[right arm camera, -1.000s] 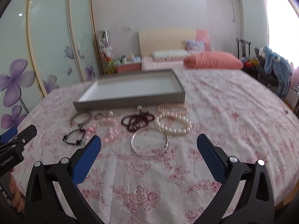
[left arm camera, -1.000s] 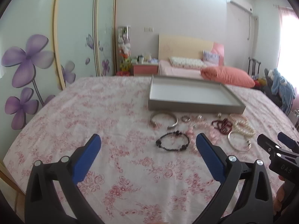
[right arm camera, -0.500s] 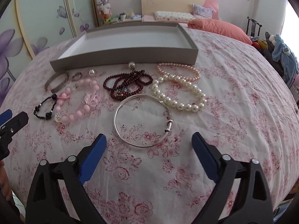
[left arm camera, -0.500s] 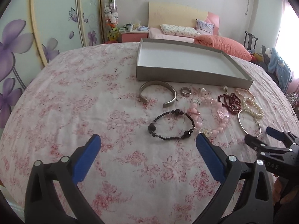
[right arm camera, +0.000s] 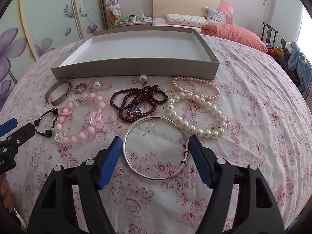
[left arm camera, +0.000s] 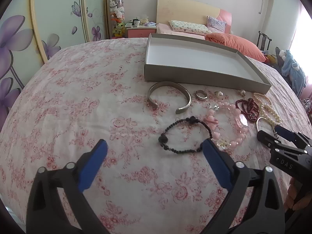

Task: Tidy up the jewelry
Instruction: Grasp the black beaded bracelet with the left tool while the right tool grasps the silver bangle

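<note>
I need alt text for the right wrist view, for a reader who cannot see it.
The right claw, its jaws closing, straddles a thin silver bangle lying on a pink floral bedspread. Beyond it lie a white pearl bracelet, dark red beads and a pink bead bracelet, before an empty grey tray.

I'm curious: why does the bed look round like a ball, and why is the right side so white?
Left wrist view: the fisheye lens curves the bedspread and darkens the corners; window light washes out the right side. Right wrist view: same bulge, tray edges bowed, bangle sharp.
</note>
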The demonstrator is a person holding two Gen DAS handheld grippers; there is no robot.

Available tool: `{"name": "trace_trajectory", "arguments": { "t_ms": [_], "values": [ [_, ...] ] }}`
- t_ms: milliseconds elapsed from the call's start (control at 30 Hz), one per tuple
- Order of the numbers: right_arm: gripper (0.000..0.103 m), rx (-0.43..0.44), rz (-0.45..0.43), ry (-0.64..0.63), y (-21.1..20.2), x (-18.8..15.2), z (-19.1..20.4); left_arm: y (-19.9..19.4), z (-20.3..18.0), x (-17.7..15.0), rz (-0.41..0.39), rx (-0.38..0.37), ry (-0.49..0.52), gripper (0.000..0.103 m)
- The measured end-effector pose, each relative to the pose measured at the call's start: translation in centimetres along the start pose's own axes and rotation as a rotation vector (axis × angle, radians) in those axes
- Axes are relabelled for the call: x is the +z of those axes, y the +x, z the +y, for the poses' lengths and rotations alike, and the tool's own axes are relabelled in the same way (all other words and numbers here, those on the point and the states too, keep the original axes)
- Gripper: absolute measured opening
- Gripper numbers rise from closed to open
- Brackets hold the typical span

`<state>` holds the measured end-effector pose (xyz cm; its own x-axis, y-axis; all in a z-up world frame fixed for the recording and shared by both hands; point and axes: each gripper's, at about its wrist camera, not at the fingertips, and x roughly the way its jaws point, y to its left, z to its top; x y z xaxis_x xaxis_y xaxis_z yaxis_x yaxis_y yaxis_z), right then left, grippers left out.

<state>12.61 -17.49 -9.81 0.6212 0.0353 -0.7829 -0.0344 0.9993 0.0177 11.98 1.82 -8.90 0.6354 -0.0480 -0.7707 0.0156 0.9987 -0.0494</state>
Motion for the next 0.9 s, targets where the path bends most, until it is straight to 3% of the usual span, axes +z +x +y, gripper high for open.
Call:
{"name": "trace_trajectory", "arguments": {
  "t_ms": [267,700,833,900],
  "values": [
    [0.071,0.006,0.0,0.001,0.5,0.5,-0.3,1.5,0.2,0.5,0.047,-0.019,-0.014,0.06],
    [0.071,0.006,-0.001,0.001,0.6,0.5,-0.4,1.6,-1.1,0.4,0.038,0.012,0.021,0.034],
    [0.071,0.006,-0.002,0.001,0.5,0.4,-0.3,1.6,-0.9,0.4,0.033,0.02,0.017,0.016],
    [0.071,0.007,-0.002,0.001,0.5,0.4,-0.3,1.6,-0.8,0.4,0.034,0.007,0.009,0.012]
  ]
}}
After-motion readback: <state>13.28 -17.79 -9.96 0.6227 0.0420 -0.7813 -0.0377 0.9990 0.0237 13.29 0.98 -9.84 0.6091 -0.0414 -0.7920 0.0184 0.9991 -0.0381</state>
